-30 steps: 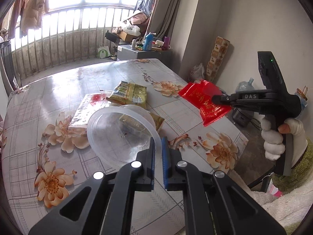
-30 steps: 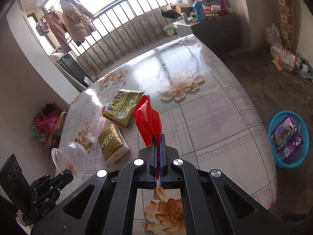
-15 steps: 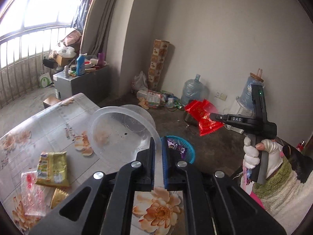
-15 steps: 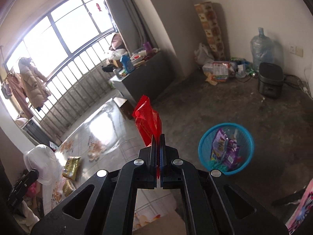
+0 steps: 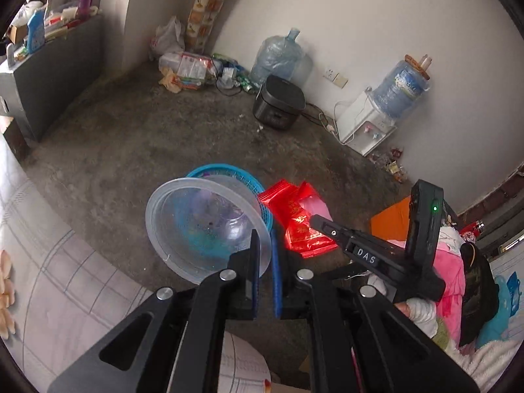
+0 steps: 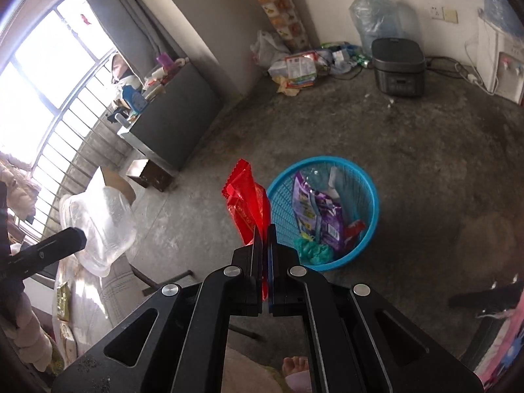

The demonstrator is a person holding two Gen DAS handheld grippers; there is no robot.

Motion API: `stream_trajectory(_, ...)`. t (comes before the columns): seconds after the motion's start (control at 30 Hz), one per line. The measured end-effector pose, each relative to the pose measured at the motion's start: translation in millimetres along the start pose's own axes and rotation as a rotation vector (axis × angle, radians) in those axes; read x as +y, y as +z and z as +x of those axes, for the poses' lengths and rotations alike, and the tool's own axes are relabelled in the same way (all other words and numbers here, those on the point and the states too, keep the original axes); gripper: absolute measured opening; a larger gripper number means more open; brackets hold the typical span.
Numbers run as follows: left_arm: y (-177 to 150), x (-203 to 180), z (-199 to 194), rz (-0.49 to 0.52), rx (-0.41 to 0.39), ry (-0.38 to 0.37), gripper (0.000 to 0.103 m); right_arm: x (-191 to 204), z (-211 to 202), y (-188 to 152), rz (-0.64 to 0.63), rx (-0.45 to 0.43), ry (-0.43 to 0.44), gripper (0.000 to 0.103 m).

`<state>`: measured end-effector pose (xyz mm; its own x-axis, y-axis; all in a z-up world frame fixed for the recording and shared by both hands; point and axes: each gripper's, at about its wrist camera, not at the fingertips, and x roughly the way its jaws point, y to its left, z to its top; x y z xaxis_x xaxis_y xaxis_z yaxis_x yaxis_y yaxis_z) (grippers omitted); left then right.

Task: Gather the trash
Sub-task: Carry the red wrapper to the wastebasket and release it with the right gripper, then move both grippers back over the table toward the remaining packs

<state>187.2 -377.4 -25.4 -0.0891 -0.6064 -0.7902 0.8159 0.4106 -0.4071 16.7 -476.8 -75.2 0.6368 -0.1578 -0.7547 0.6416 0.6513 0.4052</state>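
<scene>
Concrete floor (image 6: 409, 150) fills most of both views, the flowered surface (image 5: 49, 262) only a sliver at 8 o'clock in the left wrist view. Blue basket (image 6: 370, 196) sits on the floor at about 1 o'clock from the right claw (image 6: 265, 229), already holding purple wrappers and other scraps. Clear plastic bowl (image 5: 196, 229) is clamped by its rim in the left claw (image 5: 265, 242), jaws nearly closed on the thin edge, bowl hanging in front of the basket and hiding most of it in that view. Red wrapper (image 6: 249, 206) is pinched in the right claw, jaws fully together on its lower edge, hanging just beside the basket rim at 10 o'clock of it. Step in hand looks like the drop: best to get each item squarely over the basket opening before letting go, the wrapper first since it is light and may drift, the bowl low and mouth-level so it does not bounce out or tip the basket. Readable writing: "DAS" on the right claw body in the left wrist view; gold print on the red wrapper too blurred to read.
</scene>
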Motion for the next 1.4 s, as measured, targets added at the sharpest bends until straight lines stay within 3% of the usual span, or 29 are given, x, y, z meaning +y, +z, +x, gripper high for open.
stream_trajectory(0.23,40.1,27.3,117.1,-0.078,0.216,0.041,0.006,-31.7,93.1,4.9,-0.002,0.172,-0.015,0.001)
stream_trajectory(0.37,54.2,37.7,179.9,-0.073,0.293,0.095,0.006,-52.1,135.3,9.9,0.001,0.231,-0.041,0.007)
stream_trajectory(0.4,54.4,38.4,197.5,-0.069,0.321,0.096,0.007,-56.1,144.1,11.1,-0.008,0.234,-0.05,0.019)
stream_trajectory(0.43,53.2,41.7,211.1,-0.077,0.348,0.1,0.017,-60.1,152.4,9.5,-0.017,0.248,-0.046,0.031)
stream_trajectory(0.47,53.7,46.3,224.5,-0.097,0.364,0.117,0.035,-66.6,161.4,8.5,-0.011,0.266,-0.062,0.05)
stream_trajectory(0.53,54.6,54.7,236.2,-0.137,0.358,0.14,0.048,-77.4,170.2,7.4,0.011,0.272,-0.096,0.05)
stream_trajectory(0.63,58.1,57.5,236.4,-0.151,0.327,0.134,0.05,-86.5,162.6,5.8,0.042,0.242,-0.087,0.05)
stream_trajectory(0.73,65.1,49.3,225.5,-0.085,0.273,0.154,0.052,-94.7,143.9,7.0,0.087,0.195,-0.069,0.05)
stream_trajectory(0.93,88.5,24.3,150.1,0.045,0.099,0.171,0.054,-94.5,94.6,16.5,0.177,0.066,-0.018,0.05)
stream_trajectory(1.1,87.2,12.5,25.1,0.114,-0.079,0.172,0.055,-56.9,40.8,31.9,0.137,-0.041,0.053,0.051)
stream_trajectory(1.27,47.5,36.7,-127.7,0.084,-0.273,0.284,0.063,-0.2,-15.9,41.3,-0.011,-0.118,0.114,0.059)
stream_trajectory(1.4,-10.6,64.9,-239.5,0.006,-0.416,0.5,0.065,42.4,-49.8,44.1,-0.106,-0.155,0.193,0.061)
